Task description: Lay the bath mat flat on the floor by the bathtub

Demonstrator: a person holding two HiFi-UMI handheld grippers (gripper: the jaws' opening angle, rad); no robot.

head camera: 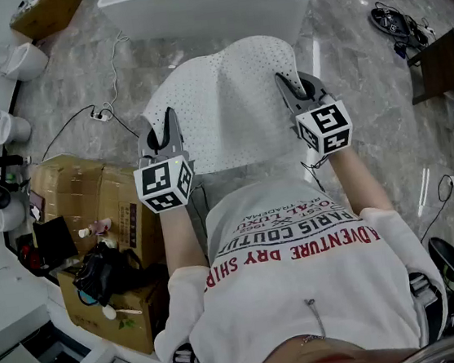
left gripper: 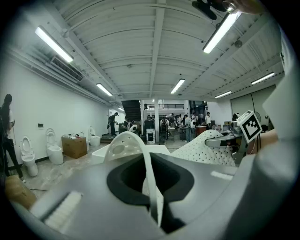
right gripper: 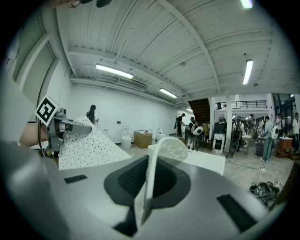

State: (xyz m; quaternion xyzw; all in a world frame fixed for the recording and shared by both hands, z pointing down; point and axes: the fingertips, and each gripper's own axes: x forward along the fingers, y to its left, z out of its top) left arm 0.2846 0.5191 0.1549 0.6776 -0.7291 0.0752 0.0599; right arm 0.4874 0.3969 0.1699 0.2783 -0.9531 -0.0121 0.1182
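A white perforated bath mat [head camera: 230, 102] hangs lifted above the grey marble floor, just in front of the white bathtub [head camera: 205, 2]. My left gripper [head camera: 168, 120] is shut on the mat's left near corner. My right gripper [head camera: 288, 87] is shut on its right near corner. In the left gripper view the mat's edge [left gripper: 151, 183] runs pinched between the jaws, and the rest of the mat [left gripper: 206, 150] stretches toward the other gripper. In the right gripper view the mat's edge [right gripper: 149, 178] stands upright in the closed jaws. The mat's far edge droops toward the tub.
Cardboard boxes [head camera: 89, 193] with loose items stand at my left. Toilets [head camera: 15, 59] line the left wall. A cable and plug [head camera: 107, 111] lie on the floor left of the mat. A dark wooden table [head camera: 443, 68] and tangled cords [head camera: 396, 22] are at the right.
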